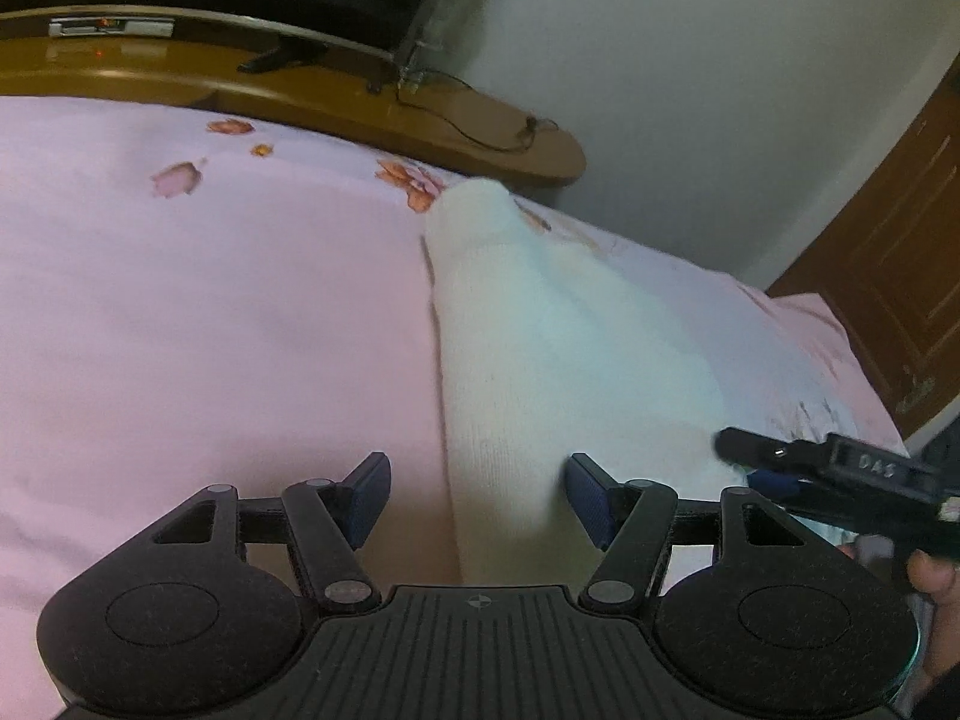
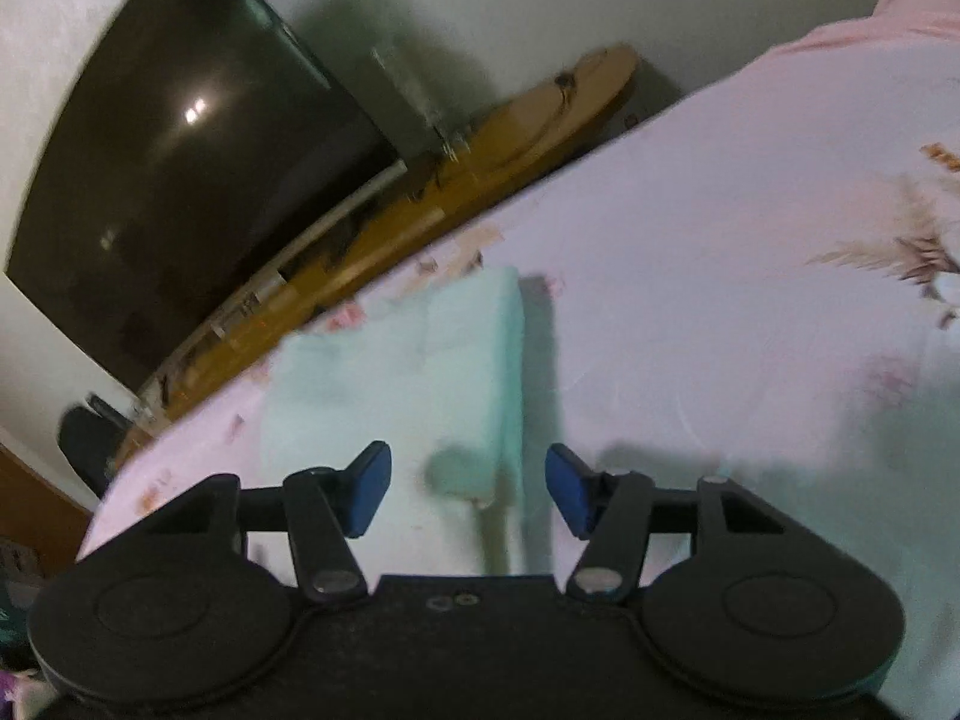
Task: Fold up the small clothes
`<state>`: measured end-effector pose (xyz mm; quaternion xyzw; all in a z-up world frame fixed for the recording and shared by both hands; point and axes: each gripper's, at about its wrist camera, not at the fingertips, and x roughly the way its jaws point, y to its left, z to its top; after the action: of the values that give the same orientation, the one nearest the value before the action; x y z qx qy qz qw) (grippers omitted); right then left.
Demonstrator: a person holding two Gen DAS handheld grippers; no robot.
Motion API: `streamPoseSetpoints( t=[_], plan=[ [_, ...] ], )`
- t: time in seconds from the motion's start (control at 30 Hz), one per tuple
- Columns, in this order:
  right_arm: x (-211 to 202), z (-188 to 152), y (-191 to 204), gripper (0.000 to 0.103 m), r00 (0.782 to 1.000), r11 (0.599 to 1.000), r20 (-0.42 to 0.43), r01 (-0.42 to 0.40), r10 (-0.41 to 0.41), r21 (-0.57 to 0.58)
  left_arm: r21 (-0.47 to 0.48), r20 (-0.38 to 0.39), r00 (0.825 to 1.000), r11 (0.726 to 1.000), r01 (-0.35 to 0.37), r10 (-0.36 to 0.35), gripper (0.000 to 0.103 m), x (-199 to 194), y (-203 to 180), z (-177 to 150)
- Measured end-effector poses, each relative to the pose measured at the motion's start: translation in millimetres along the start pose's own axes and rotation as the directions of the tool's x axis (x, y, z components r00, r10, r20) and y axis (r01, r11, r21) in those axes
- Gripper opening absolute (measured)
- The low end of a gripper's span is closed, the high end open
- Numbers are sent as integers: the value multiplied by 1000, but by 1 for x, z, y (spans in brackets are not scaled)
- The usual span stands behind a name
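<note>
While a pale mint-and-white knitted garment [image 1: 528,348] is lying on a pink floral bedsheet [image 1: 210,312], the left gripper [image 1: 477,495] is hovering low over its near end with its jaws standing well apart. Its blue pads [image 1: 369,489] are flanking the cloth, the right-hand pad sitting just beside the garment's edge, and neither is pressing on the fabric. Seen from the left wrist, the garment is stretching away from the gripper as a long, narrowing strip toward the far side of the bed.

At the right edge of that view, the right gripper [image 1: 840,468] is reaching in over the garment's right side, a fingertip of the person's hand [image 1: 933,576] showing behind it.

From the right wrist camera, the right gripper [image 2: 468,489] is also standing open, its blue pads [image 2: 567,489] clear of the cloth, with the garment's folded mint edge [image 2: 420,372] running between them and nothing gripped. Motion blur is softening much of this view.

Beyond the bed, a curved wooden cabinet top [image 1: 312,78] is running along the white wall [image 1: 720,90], carrying a dark television [image 2: 180,168], a clear plastic stand [image 1: 444,18] and a loose black cable [image 1: 474,132]. A brown wooden door [image 1: 894,276] is standing at the right.
</note>
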<state>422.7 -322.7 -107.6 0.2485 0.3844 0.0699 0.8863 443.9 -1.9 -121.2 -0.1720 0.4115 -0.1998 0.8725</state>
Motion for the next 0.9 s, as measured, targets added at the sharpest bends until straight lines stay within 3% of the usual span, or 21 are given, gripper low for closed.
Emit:
streamPoseSetpoints(
  t=[0.13,0.17,0.2,0.33,0.53,0.63,0.67,0.7,0.77,0.8,0.9],
  plan=[
    [13,-11,10,68,1000,992,-18,9,-11,-123,2,-6,1000,1000,27,-27,64,5,2,-2],
    [11,-12,12,55,1000,989,-12,10,-11,-150,2,-7,1000,1000,30,-30,64,6,3,0],
    [12,-11,10,32,998,988,-27,-53,50,-143,2,-8,999,999,36,-36,64,5,3,1],
    [4,2,-12,23,998,997,-2,-66,65,-50,12,-15,998,998,58,-58,64,8,1,6],
    [4,5,-16,27,997,998,-27,-68,68,-2,-8,-7,995,995,103,-103,64,2,5,11],
    [-6,5,-16,51,996,996,-26,-88,88,8,-29,-24,991,991,133,-133,64,5,13,13],
    [-10,4,-16,73,995,996,-13,-94,94,3,-39,-32,989,989,140,-142,64,7,15,13],
    [-8,3,-15,77,993,994,-24,-112,112,-5,-54,-41,987,987,150,-153,64,10,17,13],
    [4,2,-18,71,985,991,-107,-133,133,11,-87,-54,986,984,152,-157,64,18,20,11],
    [8,0,-19,63,986,992,-113,-127,126,-2,-92,-45,985,983,161,-165,64,20,21,11],
    [13,4,-25,55,983,989,-109,-150,151,13,-99,-38,985,982,161,-166,64,25,19,13]
  ],
)
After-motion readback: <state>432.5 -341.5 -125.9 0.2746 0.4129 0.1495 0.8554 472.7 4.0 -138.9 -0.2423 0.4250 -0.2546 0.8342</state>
